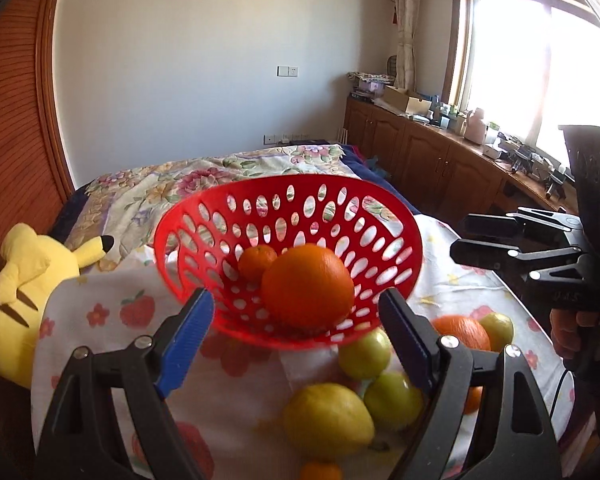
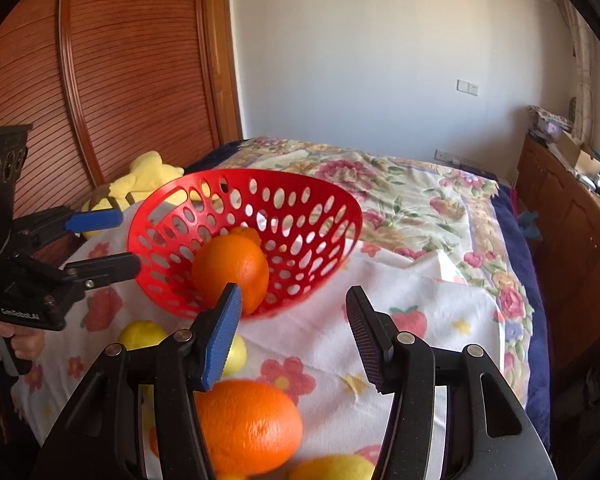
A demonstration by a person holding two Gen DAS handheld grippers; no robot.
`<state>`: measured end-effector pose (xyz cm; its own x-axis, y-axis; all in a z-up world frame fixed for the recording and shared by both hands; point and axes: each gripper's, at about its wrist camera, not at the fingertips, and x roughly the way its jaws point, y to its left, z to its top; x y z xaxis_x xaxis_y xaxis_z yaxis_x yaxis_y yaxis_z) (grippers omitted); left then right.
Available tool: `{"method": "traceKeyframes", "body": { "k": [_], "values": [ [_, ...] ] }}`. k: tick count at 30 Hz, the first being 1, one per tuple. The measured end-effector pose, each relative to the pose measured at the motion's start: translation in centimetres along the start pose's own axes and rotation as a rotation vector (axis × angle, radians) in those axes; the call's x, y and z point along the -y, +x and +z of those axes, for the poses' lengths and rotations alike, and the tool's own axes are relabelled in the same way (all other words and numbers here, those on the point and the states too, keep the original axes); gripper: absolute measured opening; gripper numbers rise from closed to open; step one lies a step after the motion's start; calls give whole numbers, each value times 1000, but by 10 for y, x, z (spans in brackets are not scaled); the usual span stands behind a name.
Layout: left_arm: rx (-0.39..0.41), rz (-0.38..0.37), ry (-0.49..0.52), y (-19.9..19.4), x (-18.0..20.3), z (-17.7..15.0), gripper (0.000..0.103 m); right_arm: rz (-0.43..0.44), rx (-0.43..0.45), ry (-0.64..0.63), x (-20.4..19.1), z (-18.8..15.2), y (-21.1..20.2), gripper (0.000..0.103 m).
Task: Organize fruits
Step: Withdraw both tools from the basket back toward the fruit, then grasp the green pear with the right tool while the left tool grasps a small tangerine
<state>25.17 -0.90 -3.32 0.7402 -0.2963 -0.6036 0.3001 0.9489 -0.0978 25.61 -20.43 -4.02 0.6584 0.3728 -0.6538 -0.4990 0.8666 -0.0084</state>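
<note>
A red perforated basket (image 1: 204, 216) sits tilted on a fruit-print cloth on the bed; it also shows in the right wrist view (image 2: 320, 196). A big orange (image 1: 307, 291) and a small orange (image 1: 256, 265) lie in it. My left gripper (image 1: 300, 320) is open and empty just in front of the basket's near rim. Below it lie a lemon (image 1: 328, 420), green fruits (image 1: 364, 354) and an orange (image 1: 462, 332). My right gripper (image 2: 294, 320) is open and empty, above a loose orange (image 2: 248, 426) and lemons (image 2: 142, 334).
A yellow plush toy (image 1: 28, 280) lies at the left by the wooden headboard. A floral quilt (image 2: 420, 196) covers the bed beyond the basket. Wooden cabinets (image 1: 428, 152) with clutter run under the window at the right. The right gripper also shows in the left wrist view (image 1: 458, 236).
</note>
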Motion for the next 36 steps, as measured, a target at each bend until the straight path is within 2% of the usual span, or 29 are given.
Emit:
{"method": "traceKeyframes", "body": {
  "k": [10,21,36],
  "values": [
    [1,6,-30,-32,-2,-59,85,-78,2,65,0,-51,-34,58],
    [-13,-3,-63,-37,0,-106,85,-137,-1,127,3,-96,-49,62],
    [-37,40,-6,-35,17,-132,85,-173,-13,179,9,-120,-42,77]
  ]
}}
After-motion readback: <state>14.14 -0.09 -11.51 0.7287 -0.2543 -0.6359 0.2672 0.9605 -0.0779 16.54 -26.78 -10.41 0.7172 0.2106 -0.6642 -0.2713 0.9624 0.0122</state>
